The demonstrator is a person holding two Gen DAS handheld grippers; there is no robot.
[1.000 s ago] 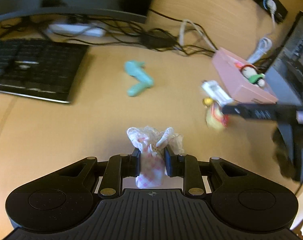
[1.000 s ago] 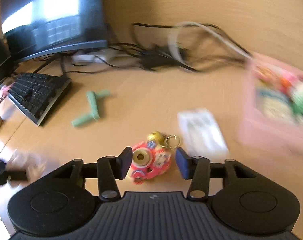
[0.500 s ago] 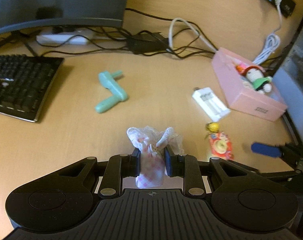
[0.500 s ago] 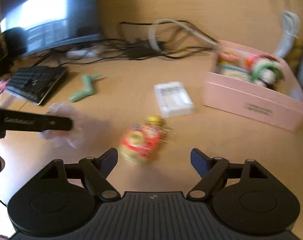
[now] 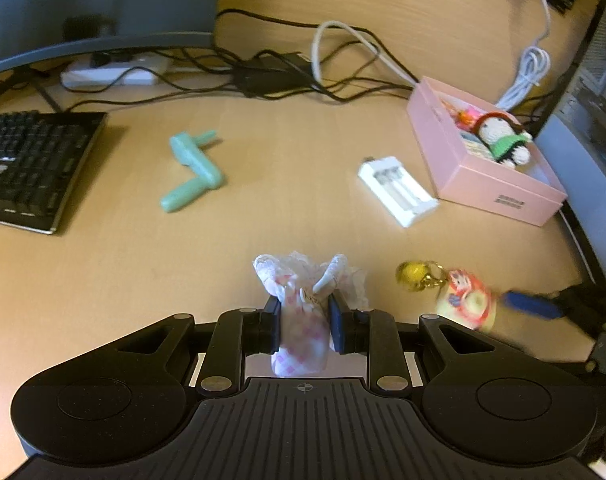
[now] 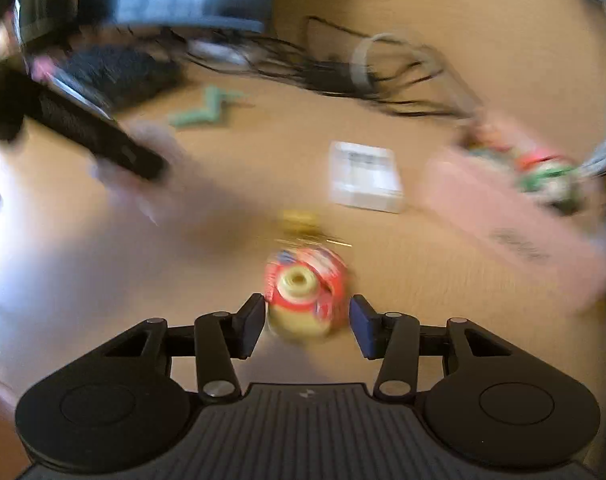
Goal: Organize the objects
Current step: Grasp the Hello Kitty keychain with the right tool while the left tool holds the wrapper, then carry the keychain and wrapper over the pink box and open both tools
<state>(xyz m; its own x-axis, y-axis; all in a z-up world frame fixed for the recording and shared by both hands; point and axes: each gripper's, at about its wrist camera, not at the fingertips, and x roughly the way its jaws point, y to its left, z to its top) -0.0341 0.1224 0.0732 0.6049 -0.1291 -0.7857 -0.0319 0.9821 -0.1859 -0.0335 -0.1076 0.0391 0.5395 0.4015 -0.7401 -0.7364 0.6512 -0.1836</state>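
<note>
Since the previous frame, right gripper [image 6: 307,322] closes around red-and-cream round keychain charm [image 6: 305,294]; left gripper [image 5: 305,322] clamps pink checked fabric pouch [image 5: 303,332], both presumably for pink cardboard box [image 5: 499,196].

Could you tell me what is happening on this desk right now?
A person is tidying small items with two handheld grippers. The left gripper is clamped on a pink checked fabric pouch. The right gripper's jaws are closing around a red and yellow keychain charm, with a small gap visible on one side. A pink box already holds a few toys, while a white charger and a green tool lie on the desk.
</note>
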